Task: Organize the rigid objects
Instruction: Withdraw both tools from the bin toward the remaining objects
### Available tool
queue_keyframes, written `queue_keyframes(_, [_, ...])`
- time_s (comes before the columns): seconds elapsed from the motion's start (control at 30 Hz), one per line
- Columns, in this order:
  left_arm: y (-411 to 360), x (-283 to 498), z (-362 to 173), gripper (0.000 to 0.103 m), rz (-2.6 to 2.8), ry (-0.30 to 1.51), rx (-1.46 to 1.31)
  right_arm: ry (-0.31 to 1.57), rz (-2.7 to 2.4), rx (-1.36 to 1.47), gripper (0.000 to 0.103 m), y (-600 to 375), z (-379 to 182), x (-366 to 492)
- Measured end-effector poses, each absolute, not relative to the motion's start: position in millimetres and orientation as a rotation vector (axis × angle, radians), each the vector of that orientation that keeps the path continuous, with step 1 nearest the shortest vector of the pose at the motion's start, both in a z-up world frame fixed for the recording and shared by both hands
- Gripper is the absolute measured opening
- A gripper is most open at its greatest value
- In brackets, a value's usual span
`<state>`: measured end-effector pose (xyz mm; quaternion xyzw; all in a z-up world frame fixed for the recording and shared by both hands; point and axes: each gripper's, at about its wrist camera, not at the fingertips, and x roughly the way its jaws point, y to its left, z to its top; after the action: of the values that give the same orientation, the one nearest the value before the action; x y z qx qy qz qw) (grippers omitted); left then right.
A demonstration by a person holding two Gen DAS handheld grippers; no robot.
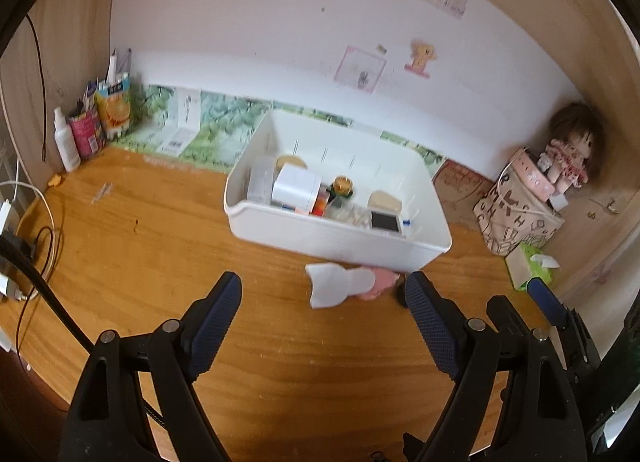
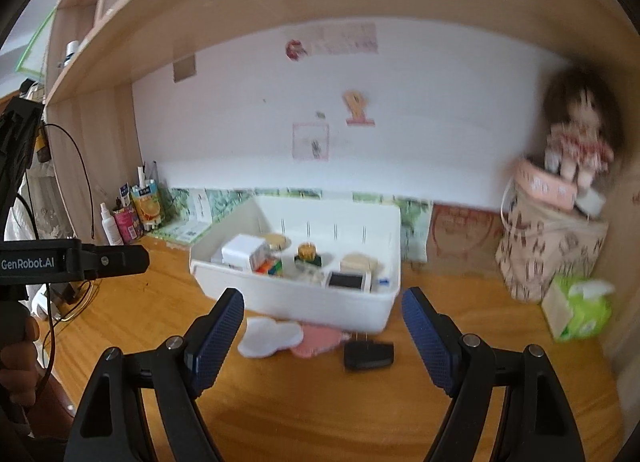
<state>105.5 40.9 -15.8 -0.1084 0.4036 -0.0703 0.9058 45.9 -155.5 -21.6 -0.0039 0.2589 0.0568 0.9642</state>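
Both grippers are being held spread and empty. The black plug adapter [image 2: 368, 356] is lying crosswise on the desk [image 2: 304, 402] before the white bin [image 2: 320, 306], nearer the right gripper [image 2: 322, 336] than the left gripper [image 1: 322, 322].

Only one legible text: "GenRobot.AI", white on the black body of my left gripper [image 2: 120, 260]. Wall papers and carton labels are too blurred to read.
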Motion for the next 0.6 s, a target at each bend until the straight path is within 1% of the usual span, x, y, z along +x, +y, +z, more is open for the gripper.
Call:
queue_keyframes(0.37, [17.7,114.6,-47.2,0.086,-0.113,0.959,-0.228,0.627,0.131,0.009,0.082,-180.2,-47.4,53.3])
queue_keyframes(0.6, [6.6,123.9,-71.4,0.086,-0.084,1.036,-0.247,0.711,0.164,0.011,0.082,-194.5,-67.2,77.8])
